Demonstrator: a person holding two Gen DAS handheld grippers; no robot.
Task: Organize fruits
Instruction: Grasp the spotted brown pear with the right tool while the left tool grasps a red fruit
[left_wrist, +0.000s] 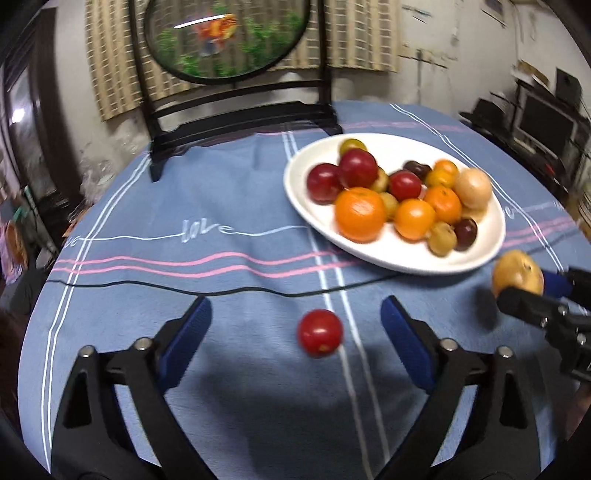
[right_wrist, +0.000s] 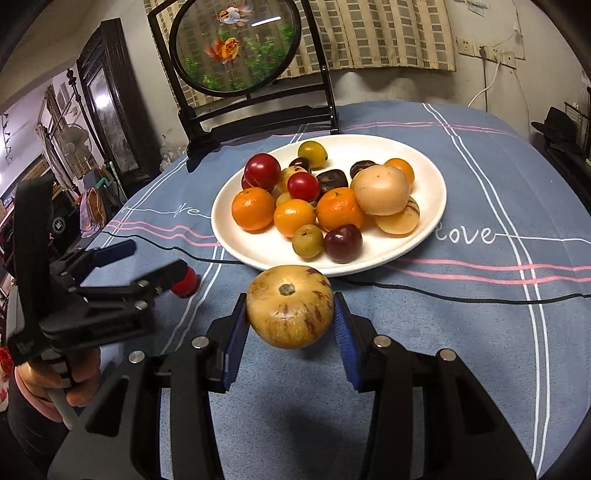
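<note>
Right, we start at the right tongs (right_wrist: 290, 332): both blue pads (right_wrist: 236, 332) press the sides of a yellowish fruit with purple streaks (right_wrist: 290, 306), stem end facing the camera, held clear above the cloth just in front of the plate's near rim. In the left wrist view we see the same fruit (left_wrist: 517, 275) at the right edge, clamped in those tongs (left_wrist: 524, 286), close beside the plate.

Left tongs (left_wrist: 295, 332): jaws stand wide apart, pads touching nothing. A small red fruit (left_wrist: 319, 332) lies on the cloth between the two fingers, apart from both. From the right wrist view we see the left tongs (right_wrist: 155, 264) coming in from the left, the red fruit (right_wrist: 186, 282) partly hidden behind one finger, and a hand (right_wrist: 62, 380) with a pink sleeve on the grip.

Further out, a white oval plate (right_wrist: 424, 177) sits on the desk (right_wrist: 480, 332), which is covered by a blue cloth with white and pink stripes and the word "love". The plate carries a pile: oranges, red and dark plums, small yellow-green fruits, two pale tan round fruits. A thin black cable (right_wrist: 461, 291) runs across the cloth, passing the plate's near edge. Behind the plate stands a round goldfish screen in a black frame (right_wrist: 236, 44).
</note>
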